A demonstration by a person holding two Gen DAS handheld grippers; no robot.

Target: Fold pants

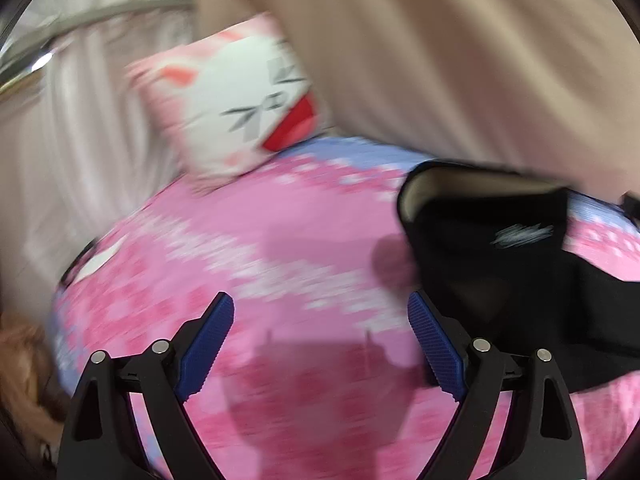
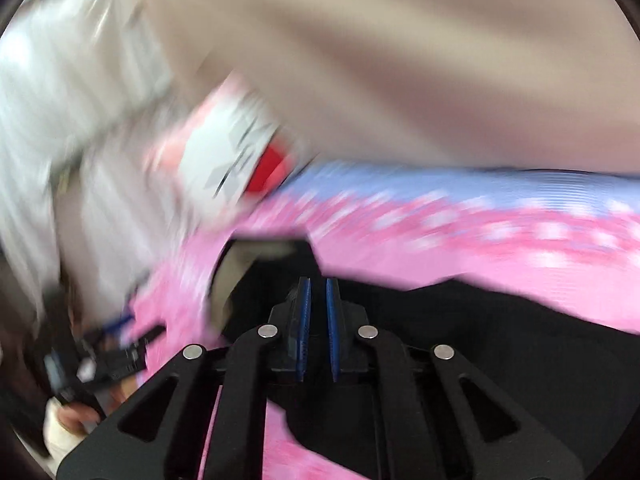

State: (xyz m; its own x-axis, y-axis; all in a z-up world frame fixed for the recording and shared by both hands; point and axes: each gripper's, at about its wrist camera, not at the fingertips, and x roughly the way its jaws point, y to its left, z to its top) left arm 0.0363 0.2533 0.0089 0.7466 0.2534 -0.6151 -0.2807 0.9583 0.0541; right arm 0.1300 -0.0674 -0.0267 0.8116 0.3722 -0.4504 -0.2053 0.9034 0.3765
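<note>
The black pants [image 1: 500, 264] are lying on the bed [image 1: 248, 264], toward its right side, over the pink flower cover. One open end with a pale inside is seen at the top of the heap.

The right claw [image 2: 317, 312] is nearly closed, with its blue pads almost touching. It sits low over the black cloth, but whether any cloth is pinched cannot be told, because the picture is blurred. The left claw [image 1: 320, 344] is wide apart and nothing is held in it. Only the pink cover is seen between its fingers, with the pants just beside its right finger.

An early step seems to be in hand: the pants are not yet laid flat. Next, an edge of the pants probably needs to be gripped by the left claw, so the cloth can be pulled straight.

A cat pillow [image 1: 240, 108] is leaning at the far edge of the bed, well apart from the pants. A beige curtain [image 1: 460, 60] hangs behind. Neither seems to be in the way.
</note>
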